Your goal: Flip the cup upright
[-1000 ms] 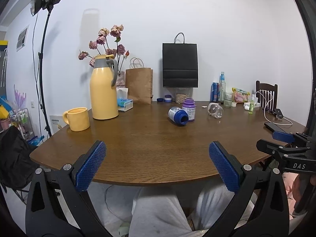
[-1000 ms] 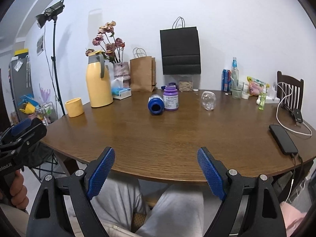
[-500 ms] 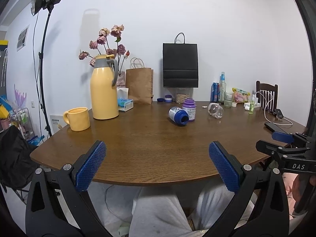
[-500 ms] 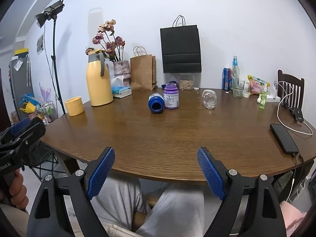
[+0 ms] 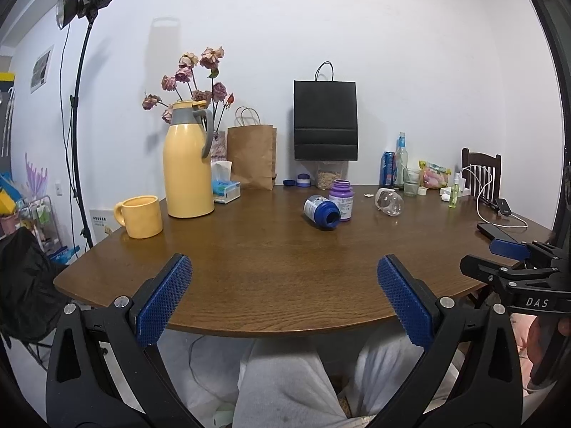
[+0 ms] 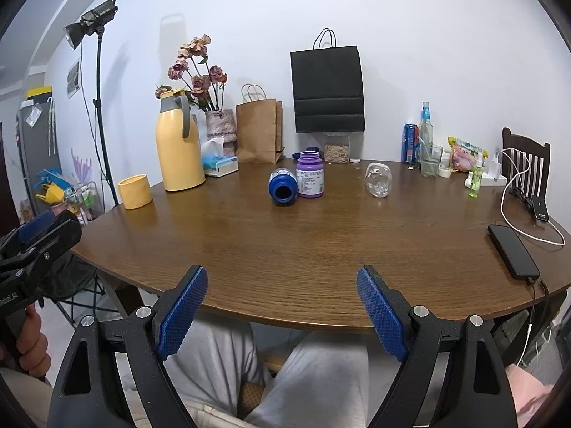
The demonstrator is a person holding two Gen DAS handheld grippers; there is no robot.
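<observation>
A clear glass cup (image 5: 389, 202) (image 6: 378, 180) lies on its side at the far right-middle of the round wooden table (image 5: 271, 267). My left gripper (image 5: 283, 271) is open at the table's near edge, far from the cup, with nothing between its blue pads. My right gripper (image 6: 282, 278) is also open and empty at the near edge; in the left wrist view it shows at the right (image 5: 506, 253). In the right wrist view, the left gripper (image 6: 39, 228) shows at the left, with a hand on its grip.
A blue jar (image 6: 282, 187) lies on its side next to an upright purple bottle (image 6: 309, 174). A yellow mug (image 5: 140, 216) and yellow thermos (image 5: 187, 164) stand at the left. Paper bags, bottles and a glass line the back. A phone (image 6: 512, 255) with cable lies at the right.
Only the right wrist view has drifted very slightly; both grippers stay open and nothing on the table has moved.
</observation>
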